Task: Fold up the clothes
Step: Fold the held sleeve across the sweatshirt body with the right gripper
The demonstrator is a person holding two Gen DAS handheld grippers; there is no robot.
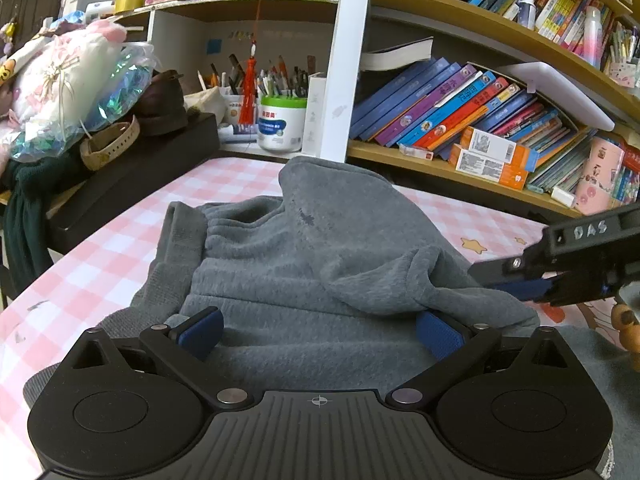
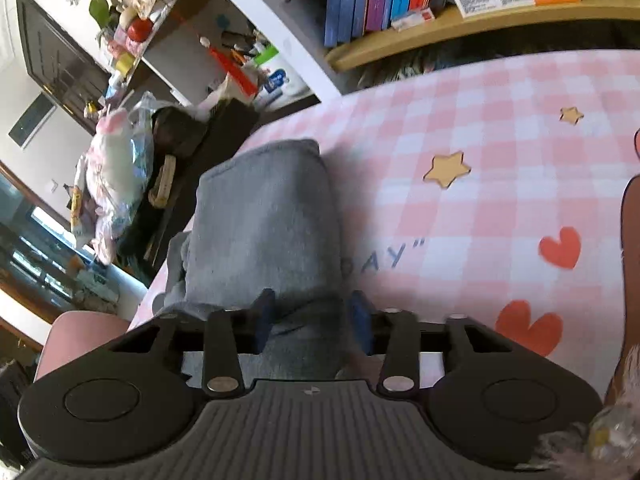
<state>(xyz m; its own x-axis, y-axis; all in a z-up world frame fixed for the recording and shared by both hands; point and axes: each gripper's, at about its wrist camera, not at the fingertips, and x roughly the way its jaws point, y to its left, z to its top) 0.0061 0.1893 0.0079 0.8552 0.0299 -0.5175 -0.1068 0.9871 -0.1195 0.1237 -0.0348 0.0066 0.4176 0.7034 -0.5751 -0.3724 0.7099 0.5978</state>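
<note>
Jaws on my left gripper [image 1: 320, 334] stand wide apart, their blue pads [image 1: 202, 336] resting low against the gray garment [image 1: 320, 248] with nothing pinched between them. That garment lies bunched on the pink checked cloth [image 1: 100, 256] covering the desk, one part humped up toward the bookshelf [image 1: 460, 160] behind it. Further right, I see my right gripper [image 2: 312, 316] reaching in at the garment's right edge. From its own camera, the jaws are narrowed around a fold of the gray fabric; the picture is blurred, so I think the pads [image 2: 362, 316] are pressing it, but I cannot tell for sure. To the right of it the cloth lies bare, printed with stars [image 2: 446, 170] and hearts [image 2: 560, 246].
</note>
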